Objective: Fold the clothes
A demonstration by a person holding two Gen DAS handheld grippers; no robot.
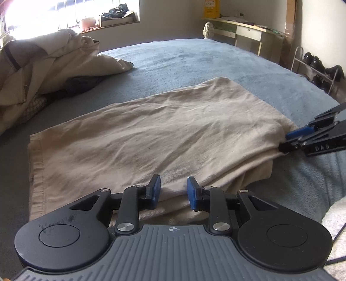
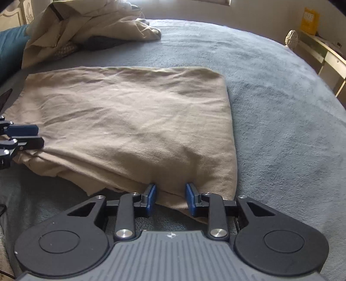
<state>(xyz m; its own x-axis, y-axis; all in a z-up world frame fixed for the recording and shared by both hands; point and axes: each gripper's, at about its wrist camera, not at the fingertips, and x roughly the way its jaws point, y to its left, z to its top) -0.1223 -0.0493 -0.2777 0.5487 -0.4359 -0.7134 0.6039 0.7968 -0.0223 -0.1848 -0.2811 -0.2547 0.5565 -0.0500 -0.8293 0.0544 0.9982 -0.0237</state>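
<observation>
A beige folded garment point(image 1: 151, 134) lay flat on the grey-blue bed cover point(image 1: 194, 58), near the near edge of the bed, its creased top layer spread wide and thicker layers showing along the near side. In the left wrist view the left gripper point(image 1: 173, 192) sat at the garment's near edge with its blue-padded fingers point(image 1: 156, 188) parted, the cloth lying between and under them without being pinched. At the right of that view the right gripper point(image 1: 289, 141) reached in from the side, its tips at the garment's near right corner, where the fabric bunched slightly against them. In the right wrist view the right gripper point(image 2: 170, 195) showed its blue pads point(image 2: 190, 196) spread apart as well, straddling the near right corner of the folded garment point(image 2: 129, 121), with the fabric edge lying loose between them rather than clamped. At the left edge of that view the left gripper point(image 2: 32, 136) touched the garment's near left side, one blue pad above the cloth. Far to the left, a heap of unfolded pale clothes point(image 1: 43, 64) rose on the bed cover point(image 2: 281, 108), well apart from the folded piece, with a darker item tucked under it. Beyond the bed, a pale desk point(image 1: 248, 30) stood against the far wall with a yellow box point(image 1: 210, 8) on it, and a rack of dark shoes point(image 1: 317, 64) stood to the far right.
</observation>
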